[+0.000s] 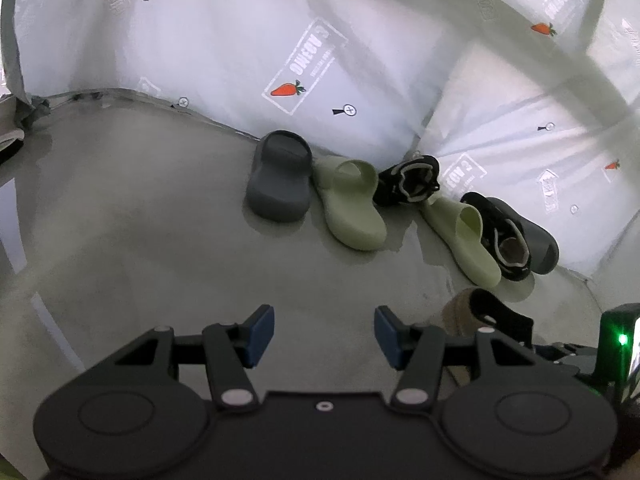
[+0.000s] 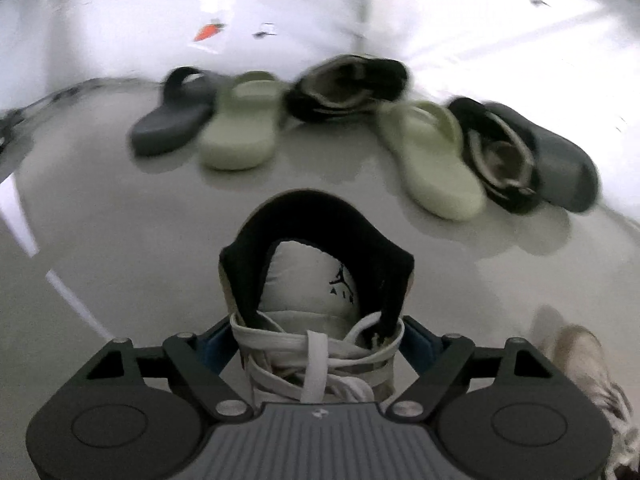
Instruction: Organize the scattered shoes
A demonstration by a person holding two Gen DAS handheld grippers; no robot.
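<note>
My right gripper (image 2: 318,344) is shut on a high-top sneaker (image 2: 316,292) with a black collar, pale tongue and white laces, gripping it across the laced part. Ahead on the grey floor lies a row of shoes: a dark grey slide (image 1: 280,174), a green slide (image 1: 348,204), a black sneaker (image 1: 408,180), a second green slide (image 1: 460,236), another black sneaker (image 1: 504,240) and a second grey slide (image 1: 542,246). My left gripper (image 1: 324,336) hangs open over bare floor, short of the row. The held sneaker's collar (image 1: 496,316) shows at its right.
A white sheet printed with carrots (image 1: 286,89) rises behind the shoes like a wall. Another pale high-top sneaker (image 2: 588,376) lies on the floor at the right edge of the right wrist view. Bare grey floor (image 1: 140,220) spreads to the left of the row.
</note>
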